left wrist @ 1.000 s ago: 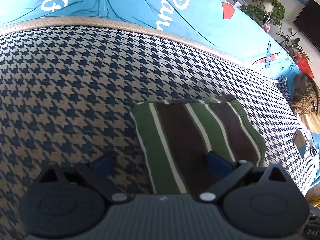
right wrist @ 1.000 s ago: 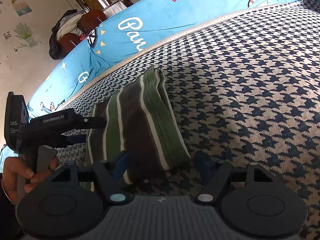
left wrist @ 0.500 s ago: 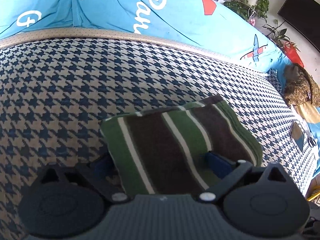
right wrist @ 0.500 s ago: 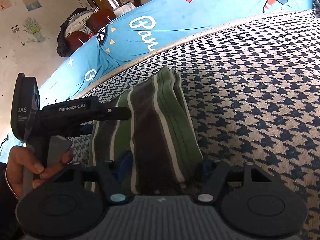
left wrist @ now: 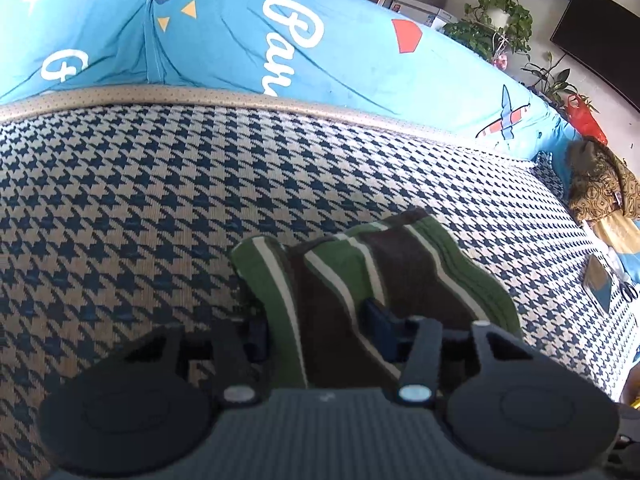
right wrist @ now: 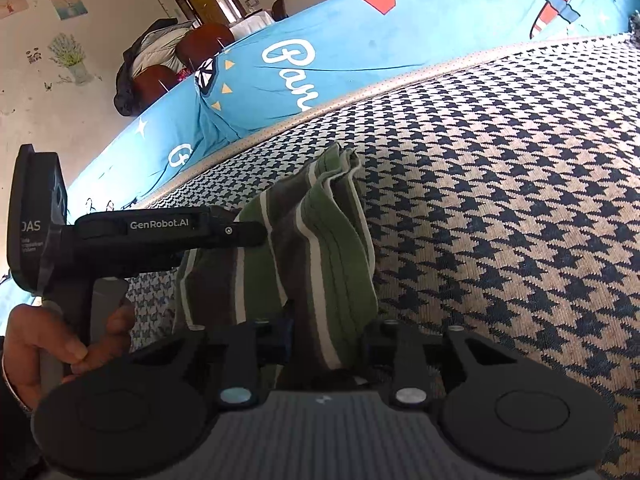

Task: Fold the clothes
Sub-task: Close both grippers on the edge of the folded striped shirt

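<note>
Left wrist view: your left gripper points down at the folded striped garment, a green, brown and white bundle lying on the houndstooth cover. Its jaws are closing with the near edge of the bundle between them — the fabric bunches up into a ridge between the two blue pads, so it reads as pinched. The rest of the garment spreads ahead and to the right of the fingers.

Right wrist view: your right gripper also has its jaws closing, with the near end of the same garment between them; the cloth is squeezed into a narrow, upright stack of layers between the fingers. The pads themselves are mostly hidden by the cloth, so the contact is probably firm, though you cannot confirm it from this angle. To the left of this gripper, the left tool reaches in sideways with its tip at the garment's far side, and your left hand wraps its handle.

Beyond both grippers lies the blue printed quilt, bordering the houndstooth cover — with potted plants further off to the right
</note>
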Motion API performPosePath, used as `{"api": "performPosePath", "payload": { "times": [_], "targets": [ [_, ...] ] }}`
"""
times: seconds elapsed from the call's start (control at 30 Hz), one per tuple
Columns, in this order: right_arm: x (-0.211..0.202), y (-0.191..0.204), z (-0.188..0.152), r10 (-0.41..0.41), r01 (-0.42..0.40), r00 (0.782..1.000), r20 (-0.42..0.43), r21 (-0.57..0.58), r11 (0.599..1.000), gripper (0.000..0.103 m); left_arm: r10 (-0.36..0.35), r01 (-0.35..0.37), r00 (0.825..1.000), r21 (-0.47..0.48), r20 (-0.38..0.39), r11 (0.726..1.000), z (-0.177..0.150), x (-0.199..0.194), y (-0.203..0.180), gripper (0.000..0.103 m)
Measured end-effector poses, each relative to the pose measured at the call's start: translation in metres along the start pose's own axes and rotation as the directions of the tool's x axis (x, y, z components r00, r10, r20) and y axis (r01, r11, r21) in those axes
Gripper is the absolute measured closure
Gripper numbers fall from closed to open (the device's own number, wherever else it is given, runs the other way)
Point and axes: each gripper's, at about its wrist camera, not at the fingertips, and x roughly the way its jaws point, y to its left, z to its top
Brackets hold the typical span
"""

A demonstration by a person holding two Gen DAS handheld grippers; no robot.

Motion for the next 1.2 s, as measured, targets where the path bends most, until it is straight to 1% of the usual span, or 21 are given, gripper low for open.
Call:
{"api": "performPosePath", "payload": {
  "times": [0.03,0.1,0.23,0.33,0.4,0.43,0.47,0.53,0.6,0.7,0.73,0.8,0.93,0.97,1.07,1.1,1.13,1.2],
  "targets": [
    [-0.001,0.000,0.000,0.000,0.000,1.000,0.002,0.001,1.000,0.075,0.005,-0.005,1.000,0.010,0.012,1.000,-0.001,-0.002,-0.002,0.064],
    [-0.003,0.001,0.000,-0.001,0.001,1.000,0.010,-0.003,1.000,0.076,0.035,-0.038,0.999,0.059,0.041,0.998,-0.002,-0.008,-0.009,0.070],
    [-0.007,0.011,0.001,-0.016,0.018,0.999,0.036,-0.051,0.999,0.077,0.081,-0.090,0.993,0.114,0.082,0.989,-0.008,-0.020,-0.017,0.075],
    [-0.009,0.016,0.001,-0.025,0.028,0.999,0.048,-0.061,0.998,0.077,0.084,-0.092,0.993,0.097,0.085,0.991,-0.011,-0.027,-0.013,0.076],
    [-0.010,0.016,0.002,-0.016,0.018,0.999,0.051,-0.051,0.999,0.077,0.077,-0.083,0.994,0.073,0.075,0.994,-0.010,-0.027,-0.008,0.076],
    [-0.010,0.016,0.003,-0.011,0.013,0.999,0.052,-0.049,0.999,0.077,0.068,-0.071,0.996,0.047,0.065,0.996,-0.009,-0.025,-0.003,0.074],
    [-0.009,0.016,0.003,-0.013,0.016,0.999,0.049,-0.047,0.999,0.077,0.051,-0.052,0.997,0.008,0.053,0.999,-0.007,-0.021,0.003,0.068],
    [-0.005,0.009,0.002,-0.019,0.019,0.999,0.026,-0.012,1.000,0.076,0.022,-0.020,0.999,-0.070,0.034,0.997,-0.005,-0.014,0.017,0.061],
    [-0.003,0.001,0.003,-0.007,0.006,1.000,0.010,0.031,1.000,0.073,-0.001,0.004,1.000,-0.138,0.020,0.990,-0.005,-0.008,0.032,0.047],
    [-0.003,-0.006,0.003,0.012,-0.012,1.000,0.005,0.068,0.998,0.070,-0.048,0.049,0.999,-0.214,0.010,0.976,-0.007,-0.002,0.050,0.036],
    [-0.003,-0.008,0.003,0.014,-0.014,1.000,0.004,0.077,0.997,0.067,-0.067,0.068,0.998,-0.233,0.012,0.970,-0.008,-0.001,0.055,0.035],
    [-0.003,-0.012,0.002,0.015,-0.015,1.000,-0.004,0.099,0.995,0.065,-0.090,0.092,0.996,-0.242,0.019,0.966,-0.009,0.000,0.059,0.030],
    [-0.003,-0.016,0.001,0.027,-0.027,1.000,-0.004,0.122,0.992,0.064,-0.098,0.101,0.995,-0.221,0.024,0.970,-0.009,0.004,0.057,0.025],
    [-0.002,-0.016,0.001,0.026,-0.025,1.000,-0.004,0.121,0.992,0.064,-0.100,0.104,0.995,-0.210,0.026,0.972,-0.009,0.006,0.054,0.025],
    [0.001,-0.014,-0.001,0.017,-0.017,1.000,0.001,0.119,0.993,0.064,-0.095,0.098,0.995,-0.180,0.025,0.979,-0.009,0.009,0.047,0.032],
    [0.001,-0.013,-0.001,0.014,-0.015,1.000,0.003,0.119,0.993,0.064,-0.092,0.095,0.995,-0.171,0.025,0.981,-0.010,0.010,0.045,0.040],
    [0.002,-0.012,-0.001,0.012,-0.013,1.000,0.005,0.117,0.993,0.063,-0.090,0.093,0.996,-0.161,0.025,0.983,-0.010,0.011,0.043,0.045],
    [0.003,-0.010,-0.001,0.006,-0.007,1.000,0.009,0.103,0.995,0.066,-0.082,0.085,0.996,-0.131,0.027,0.988,-0.011,0.010,0.034,0.063]
  ]
}}
